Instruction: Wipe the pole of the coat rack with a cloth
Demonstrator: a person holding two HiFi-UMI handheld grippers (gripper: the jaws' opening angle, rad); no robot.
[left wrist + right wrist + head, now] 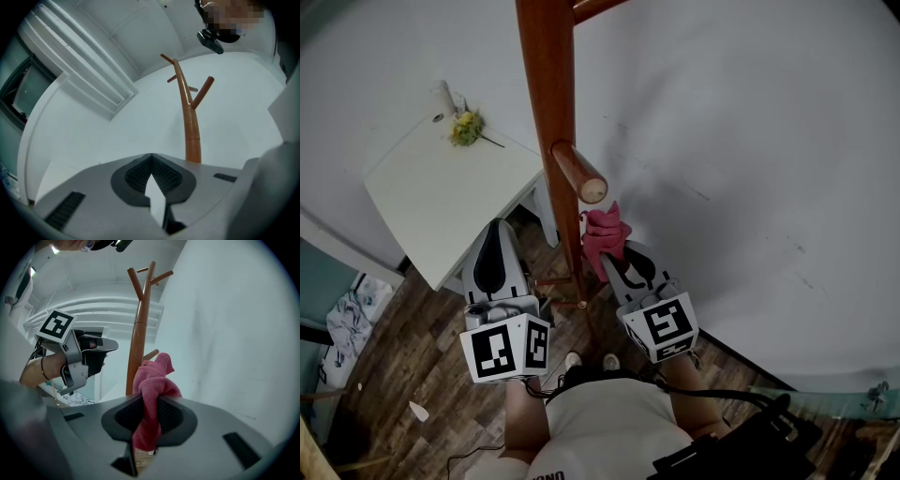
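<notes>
1. In the head view the brown pole [551,112] of the coat rack ran from the top centre of the frame down to the wooden floor [422,356]. A short peg [579,172] stuck out of it toward the camera.
2. The right claw [614,255] was at the lower centre of the frame, just to the right of the pole. In the right gripper view its jaws were pinching a pink cloth [152,380], and the bunched end of the cloth stood above them.
3. The cloth was below the peg, at the right side of the pole. It was very close to the wood, but I could not tell if it was really touching it.
4. The left claw [495,227] was on the other side of the pole, near it but apart from it. In the left gripper view its jaws were pressed together at the tips, with nothing between them. The pole [191,122] rose behind them at the right of the centre.
5. A small white desk [441,187] was at the upper left of the head view, and a little bunch of yellow flowers [466,128] lay near its far edge.
6. A white wall [750,141] filled the right part of the frame.
</notes>
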